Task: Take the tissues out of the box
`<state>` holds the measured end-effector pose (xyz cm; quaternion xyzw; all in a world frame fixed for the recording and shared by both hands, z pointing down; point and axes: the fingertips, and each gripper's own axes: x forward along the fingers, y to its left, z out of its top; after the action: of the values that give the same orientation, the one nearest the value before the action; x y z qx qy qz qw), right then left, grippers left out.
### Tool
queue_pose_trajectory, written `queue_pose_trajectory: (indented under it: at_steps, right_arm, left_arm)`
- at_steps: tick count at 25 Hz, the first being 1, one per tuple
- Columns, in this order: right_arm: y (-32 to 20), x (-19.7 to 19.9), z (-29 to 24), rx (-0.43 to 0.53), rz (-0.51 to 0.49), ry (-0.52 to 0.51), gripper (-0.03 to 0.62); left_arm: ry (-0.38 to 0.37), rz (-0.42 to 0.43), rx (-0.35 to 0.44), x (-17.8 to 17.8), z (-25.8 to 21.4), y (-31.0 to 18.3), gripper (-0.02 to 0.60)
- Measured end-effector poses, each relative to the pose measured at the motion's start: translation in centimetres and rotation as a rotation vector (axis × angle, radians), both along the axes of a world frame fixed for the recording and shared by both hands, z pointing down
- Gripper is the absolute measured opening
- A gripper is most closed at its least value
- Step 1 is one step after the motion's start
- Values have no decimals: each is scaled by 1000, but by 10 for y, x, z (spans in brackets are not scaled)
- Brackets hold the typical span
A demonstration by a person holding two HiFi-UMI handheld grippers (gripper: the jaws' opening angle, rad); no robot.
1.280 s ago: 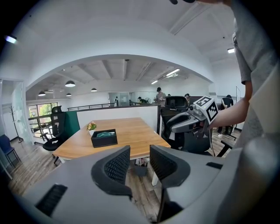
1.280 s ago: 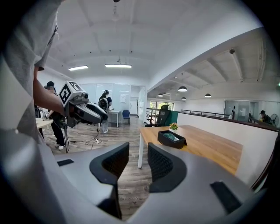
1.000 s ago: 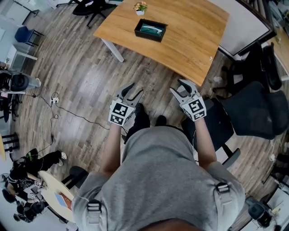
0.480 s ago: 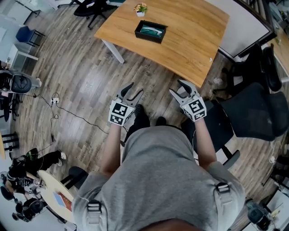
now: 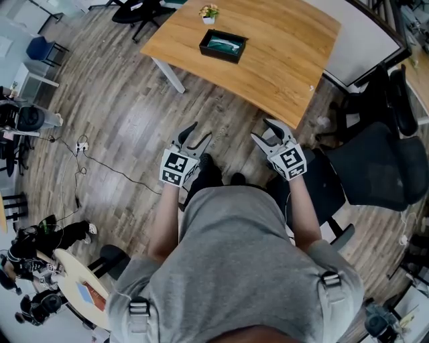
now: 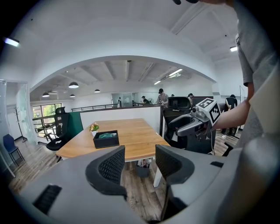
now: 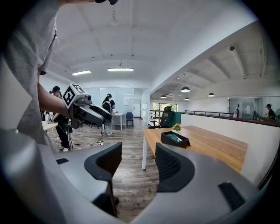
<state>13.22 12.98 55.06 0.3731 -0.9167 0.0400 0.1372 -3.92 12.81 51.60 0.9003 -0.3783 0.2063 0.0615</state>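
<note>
Both the left gripper (image 5: 200, 132) and right gripper (image 5: 262, 129), empty, just opened wide; box (image 5: 223, 45) contents indistinct.

No word, number or brand can be read anywhere. The only printed marks are black-and-white square patterns on the left cube (image 5: 175, 167) of the left gripper (image 5: 199, 135) and the right cube (image 5: 289, 161) of the right gripper (image 5: 263, 130). They carry no letters.

Tissue box (image 5: 224, 45) on the counter (image 5: 281, 53) near its left edge; potted plant (image 5: 208, 12) just behind it; office chair (image 5: 375, 161) off the near right corner.
</note>
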Motion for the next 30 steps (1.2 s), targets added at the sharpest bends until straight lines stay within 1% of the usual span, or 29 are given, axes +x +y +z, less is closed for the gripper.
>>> queue_pose_trajectory:
  at_steps: [5,11,16,18,24,30]
  right_arm:
    - [0,1,4,-6,-3,5,247]
    - [-14,2,9,-15,-6,12,247]
    - [-26,-9,8,-14,-15,29,247]
    - [-35,-10,10,-22,-12,28,247]
    - [-67,3,17,-55,46,13,247]
    - [-110,-10,16,-74,67,13,242]
  left_arm:
    - [5,-4,-4,0,2,-1,227]
    - [5,-14,-10,-2,6,-13,227]
    - [15,-18,-19,-12,8,-28,227]
    - [20,-19,-24,-16,9,-37,227]
    - [23,8,-37,-16,14,-71,227]
    - [31,37,-50,-24,15,-122,227]
